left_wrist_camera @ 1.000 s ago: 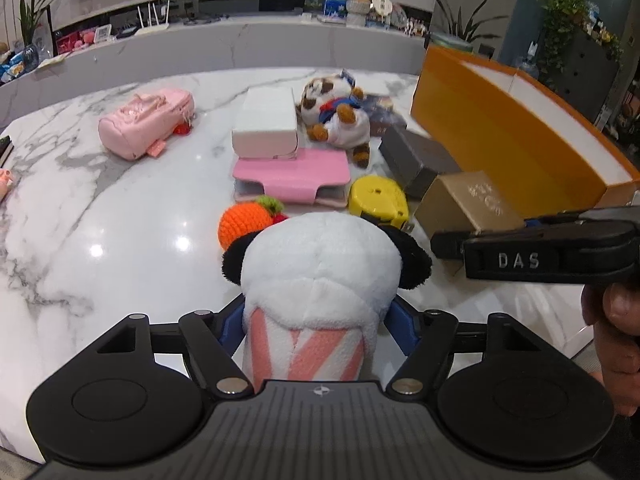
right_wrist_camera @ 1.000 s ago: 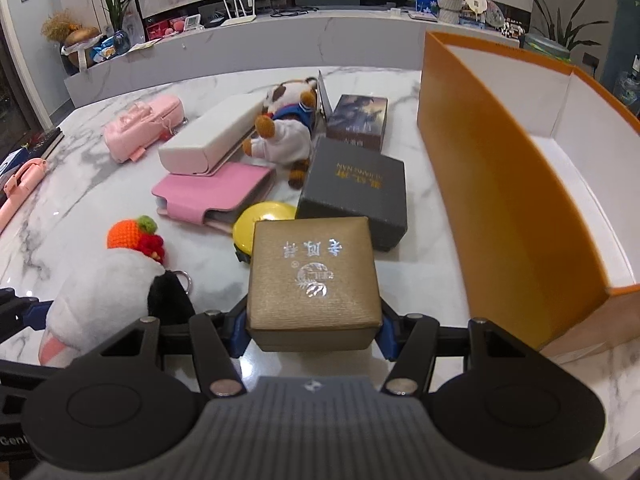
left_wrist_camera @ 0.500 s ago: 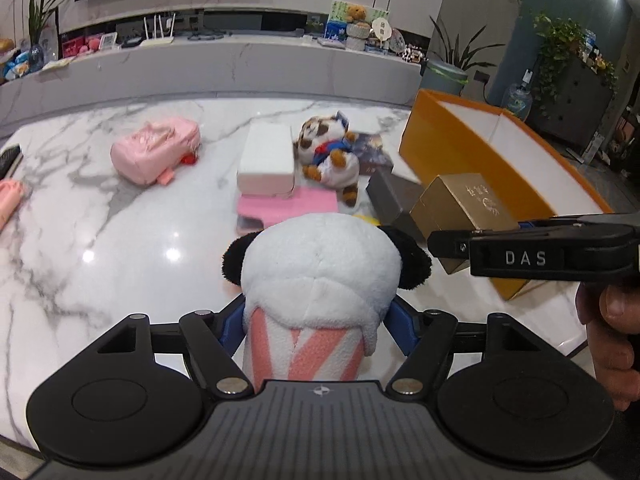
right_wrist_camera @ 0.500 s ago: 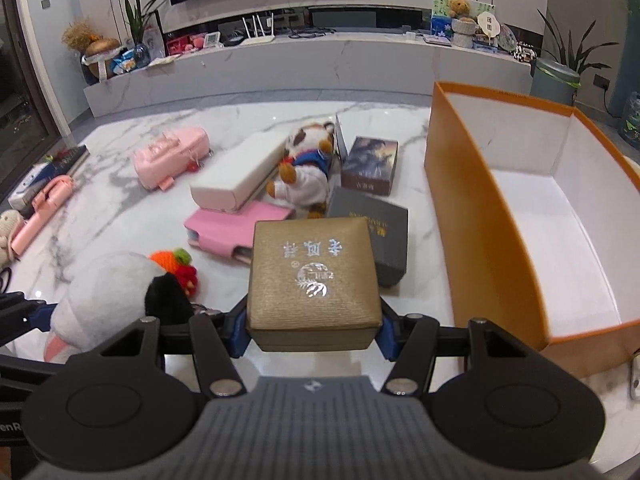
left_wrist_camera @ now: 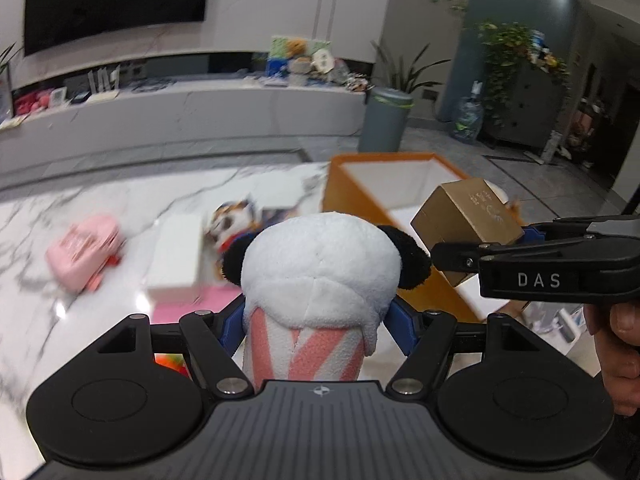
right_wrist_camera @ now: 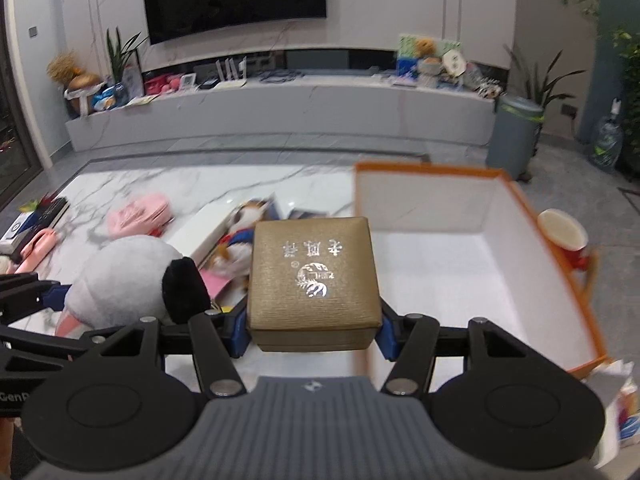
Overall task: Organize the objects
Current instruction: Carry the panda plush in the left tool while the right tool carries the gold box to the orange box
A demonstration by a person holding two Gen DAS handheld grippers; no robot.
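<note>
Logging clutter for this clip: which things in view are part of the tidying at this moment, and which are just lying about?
In hand:
- panda plush, clamped in left tool
- gold box, clamped in right tool
- orange bin, open and empty

Lying about:
- pink pouch
- white case
- red cup, outside the bin

Marble counter (right_wrist_camera: 132,184), cluttered

On it: orange box (right_wrist_camera: 560,264), pink bag (right_wrist_camera: 138,216), white case (left_wrist_camera: 176,256), plush toy (right_wrist_camera: 244,220).
</note>
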